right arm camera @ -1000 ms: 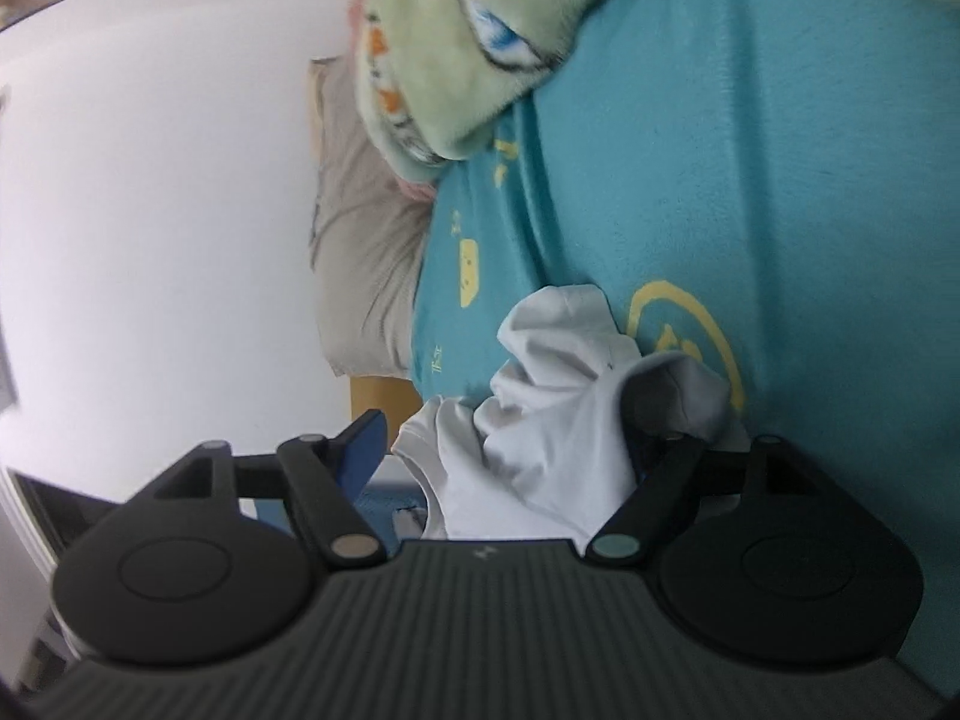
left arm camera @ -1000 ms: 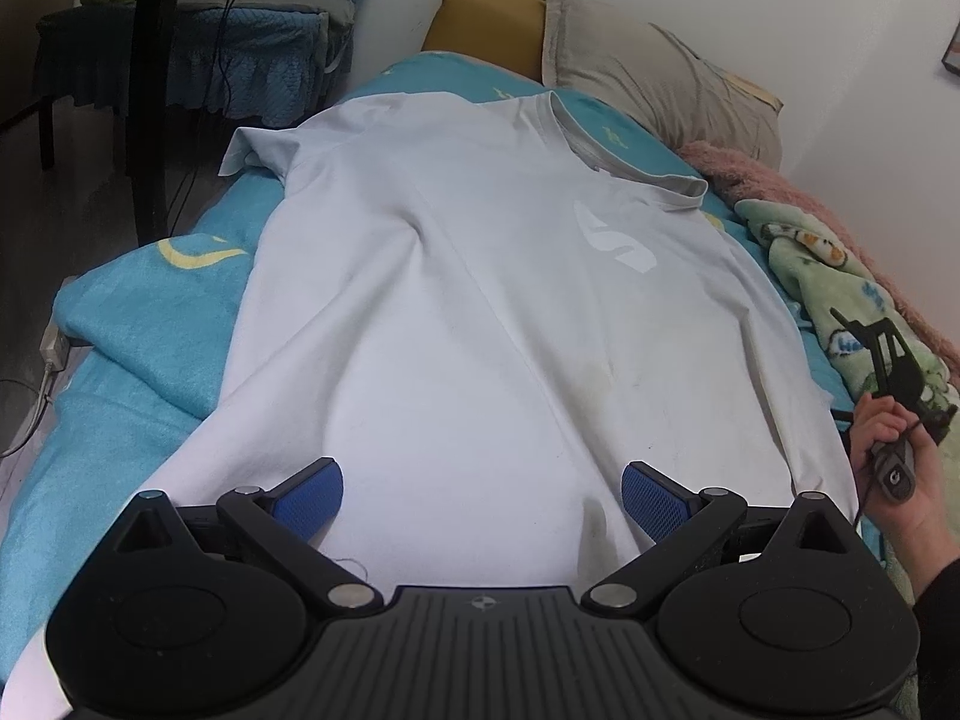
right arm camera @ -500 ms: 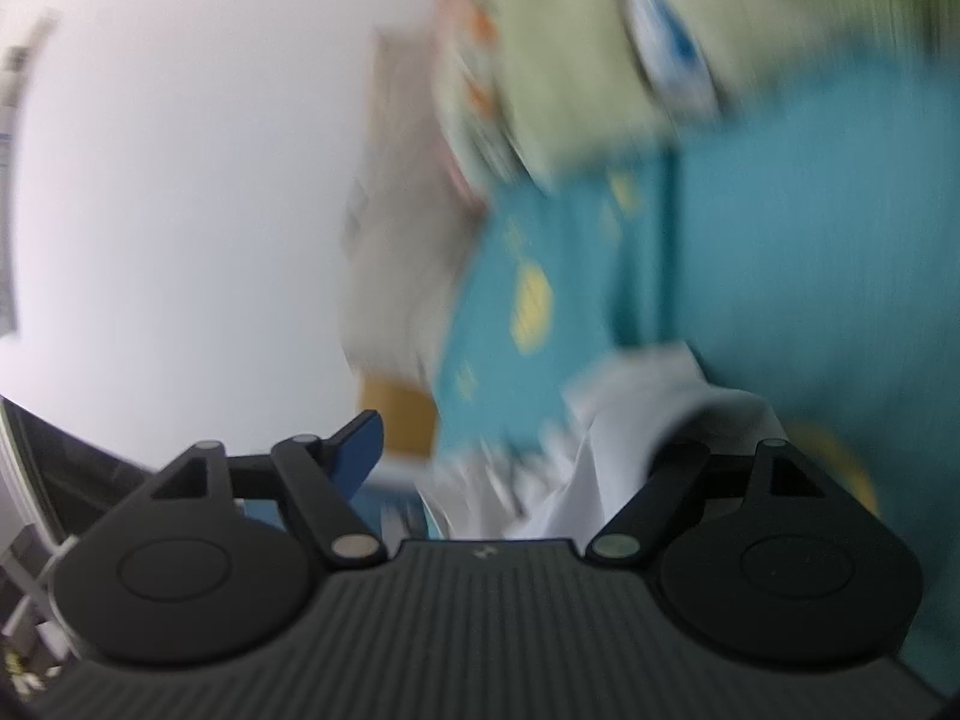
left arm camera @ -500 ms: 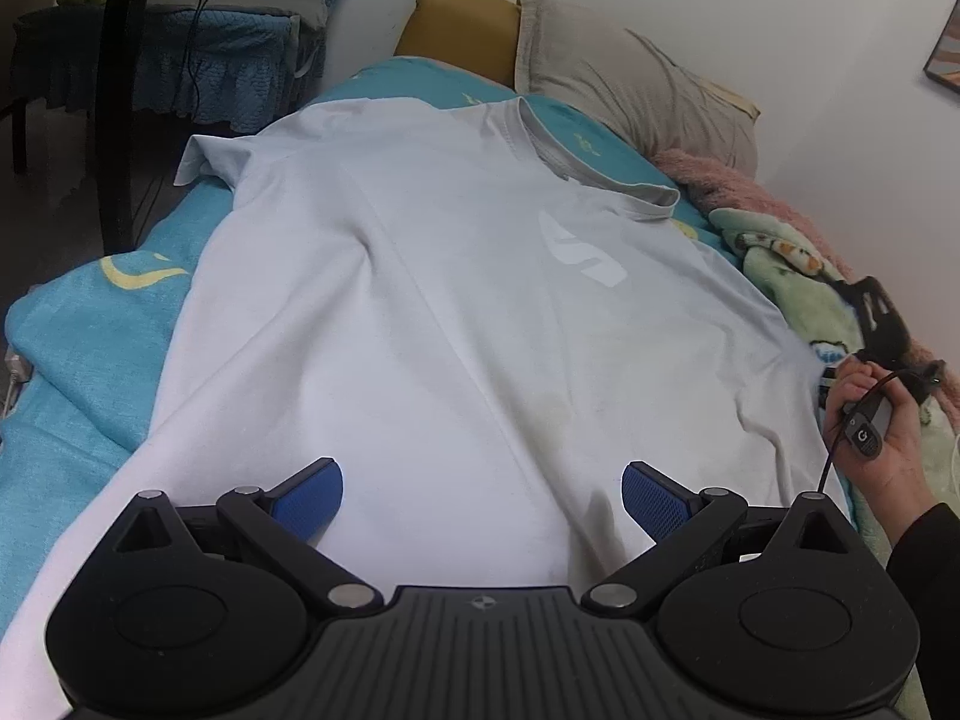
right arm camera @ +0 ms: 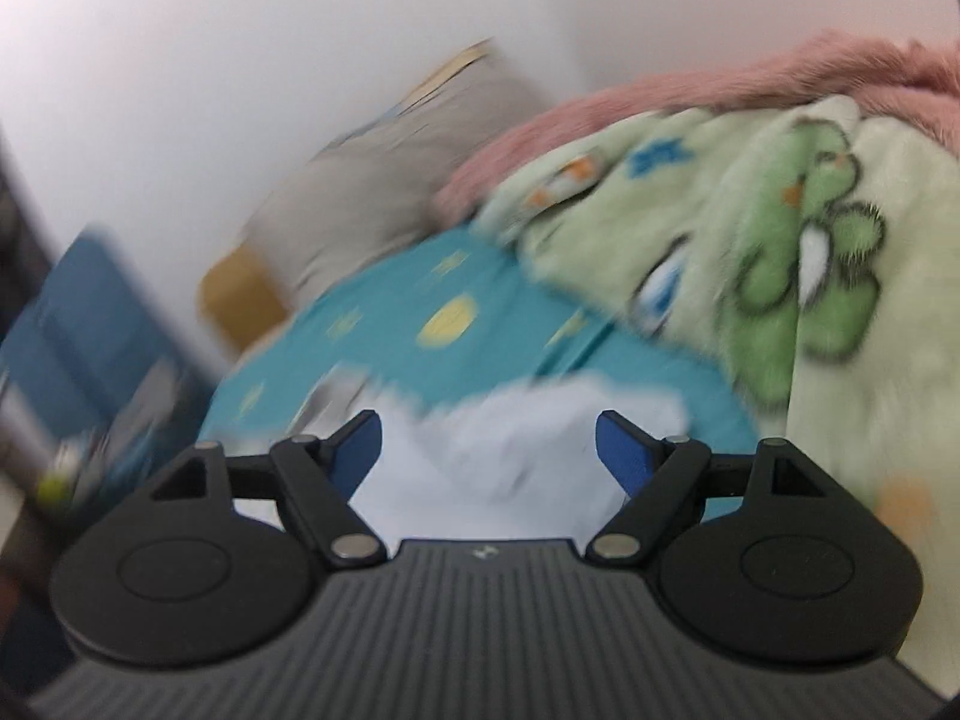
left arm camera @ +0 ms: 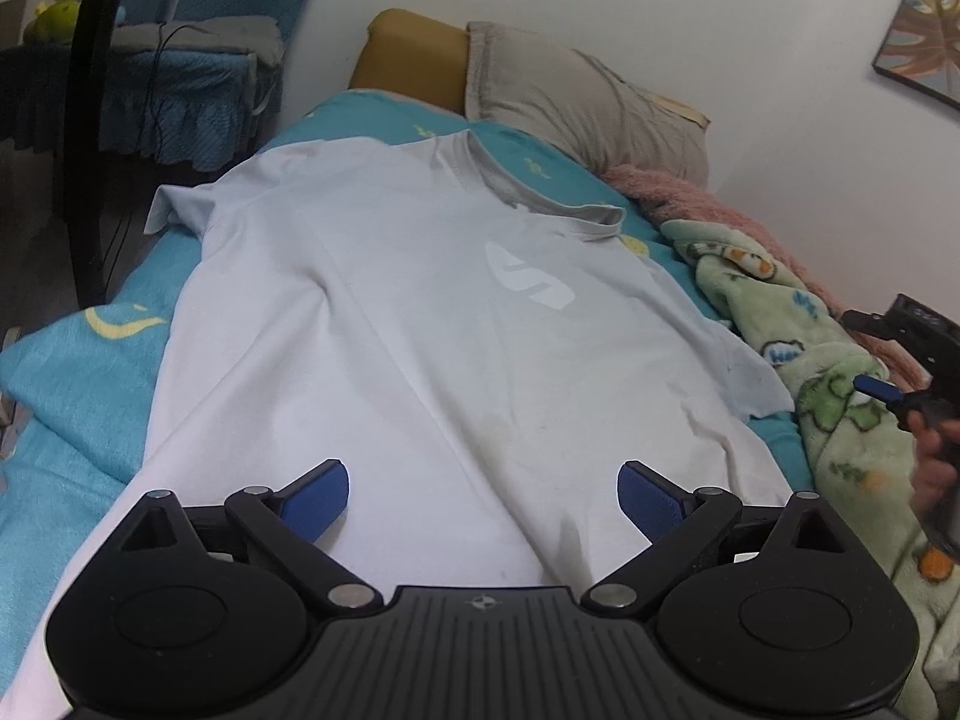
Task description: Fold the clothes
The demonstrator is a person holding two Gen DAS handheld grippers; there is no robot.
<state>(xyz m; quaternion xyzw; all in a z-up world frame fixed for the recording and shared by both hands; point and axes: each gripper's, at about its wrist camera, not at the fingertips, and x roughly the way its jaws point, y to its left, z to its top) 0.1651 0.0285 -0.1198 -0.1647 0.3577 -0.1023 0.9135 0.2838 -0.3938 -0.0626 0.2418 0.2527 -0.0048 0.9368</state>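
White t-shirt [left arm camera: 390, 324] lies spread face up on the bed [left arm camera: 78, 360], filling the centre of the left wrist frame, collar toward upper centre, hem at the bottom behind the claw body. One sleeve sticks out at left centre, the other at right centre, its edge lying flat on the teal sheet, nothing gripping it.

Left claw [left arm camera: 483, 495]: bottom centre of frame, held low over the hem end of the shirt, pointing along the shirt toward the collar. Blue fingers [left arm camera: 318, 498] wide apart, nothing between them but shirt fabric below; can't tell if the tips touch the cloth.

Right claw [right arm camera: 489, 450]: fingers spread wide, nothing pinched. Right wrist view is motion-blurred and tilted; white shirt fabric [right arm camera: 516, 444] sits bottom centre just ahead of & between the fingers, teal sheet above it. In the left wrist view the right claw [left arm camera: 888, 360] shows at the right edge, mid-height, over the green cartoon blanket [left arm camera: 840, 408], just beside the shirt's right sleeve but apart from it; the person's hand [left arm camera: 936, 456] wraps the grip below, partly cut off by the frame edge.

Grey pillow [left arm camera: 576, 102] and yellow cushion [left arm camera: 414, 60] at upper centre against the wall; pink fleece [left arm camera: 690, 198] runs along the right side behind the green blanket.
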